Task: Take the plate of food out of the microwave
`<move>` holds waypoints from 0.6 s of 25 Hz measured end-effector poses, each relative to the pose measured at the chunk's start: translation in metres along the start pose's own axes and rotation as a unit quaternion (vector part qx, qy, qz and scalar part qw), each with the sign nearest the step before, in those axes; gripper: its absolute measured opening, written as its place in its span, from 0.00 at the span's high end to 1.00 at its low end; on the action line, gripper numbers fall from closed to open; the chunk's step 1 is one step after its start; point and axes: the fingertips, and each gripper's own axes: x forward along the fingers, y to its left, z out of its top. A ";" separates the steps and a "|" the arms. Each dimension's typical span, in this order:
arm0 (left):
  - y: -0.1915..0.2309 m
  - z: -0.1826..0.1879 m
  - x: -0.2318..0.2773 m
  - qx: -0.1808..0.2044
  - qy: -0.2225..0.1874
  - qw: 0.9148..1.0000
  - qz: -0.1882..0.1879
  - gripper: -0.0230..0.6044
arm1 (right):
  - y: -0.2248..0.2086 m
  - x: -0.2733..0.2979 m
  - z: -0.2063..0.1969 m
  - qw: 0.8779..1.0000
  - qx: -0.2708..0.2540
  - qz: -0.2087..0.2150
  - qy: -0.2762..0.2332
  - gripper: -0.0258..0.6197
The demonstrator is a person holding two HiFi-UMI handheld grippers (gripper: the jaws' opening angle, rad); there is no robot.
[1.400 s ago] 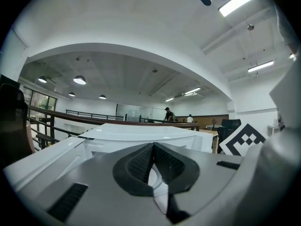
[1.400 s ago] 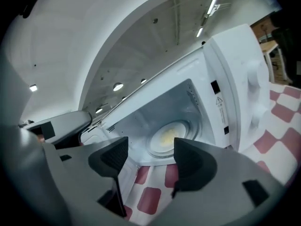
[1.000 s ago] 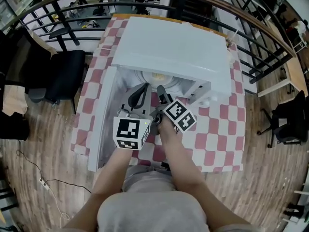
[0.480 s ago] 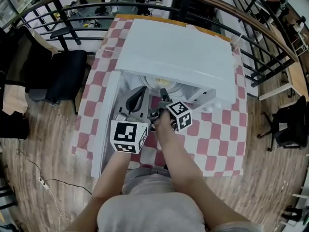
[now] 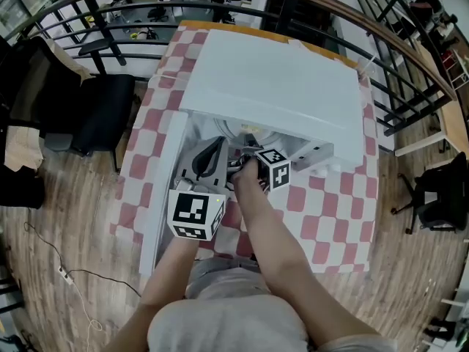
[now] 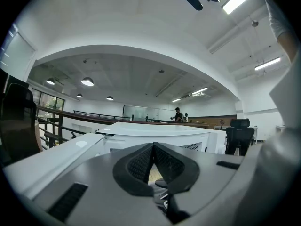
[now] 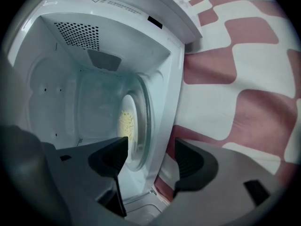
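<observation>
The white microwave (image 5: 271, 79) stands on the checkered table with its door (image 5: 163, 189) swung open to the left. Inside, a glass plate (image 7: 136, 121) holds pale yellow food (image 7: 125, 122); from the head view only the plate's rim (image 5: 258, 133) shows. My right gripper (image 7: 148, 157) is open at the cavity's mouth, just short of the plate's near edge, with nothing between its jaws. From above, that right gripper (image 5: 247, 147) reaches under the microwave's top. My left gripper (image 5: 212, 155) hangs by the open door, shut and empty, and in its own view the left gripper (image 6: 153, 147) points up at the room.
The red-and-white checkered cloth (image 5: 330, 196) covers the table to the right of the microwave. A black chair (image 5: 102, 116) stands left of the table, and a curved railing (image 5: 410, 57) runs behind it. The microwave's cavity wall (image 7: 70, 93) closes in around the plate.
My right gripper has moved forward, from in front of the microwave into its opening towards the plate. The left gripper has stayed near the door, still shut.
</observation>
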 end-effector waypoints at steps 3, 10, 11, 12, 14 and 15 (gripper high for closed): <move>0.002 -0.001 0.000 -0.001 0.001 1.000 0.001 0.96 | 0.002 0.007 0.001 1.000 0.016 0.001 -0.002 0.48; 0.002 -0.002 0.001 -0.001 0.003 1.000 0.003 0.96 | -0.004 0.017 0.007 0.999 0.028 -0.022 -0.006 0.48; 0.002 -0.002 0.001 -0.001 0.003 1.000 0.004 0.96 | -0.004 0.018 0.008 1.000 0.021 -0.022 -0.007 0.48; 0.003 -0.002 0.001 -0.001 0.004 1.000 0.005 0.96 | -0.004 0.018 0.008 1.000 0.014 -0.022 -0.007 0.48; 0.005 -0.003 0.002 -0.001 0.006 1.000 0.007 0.96 | -0.004 0.017 0.009 1.000 0.007 -0.020 -0.006 0.48; 0.005 -0.003 0.002 -0.001 0.007 1.000 0.008 0.96 | -0.004 0.017 0.009 1.000 0.006 -0.020 -0.005 0.48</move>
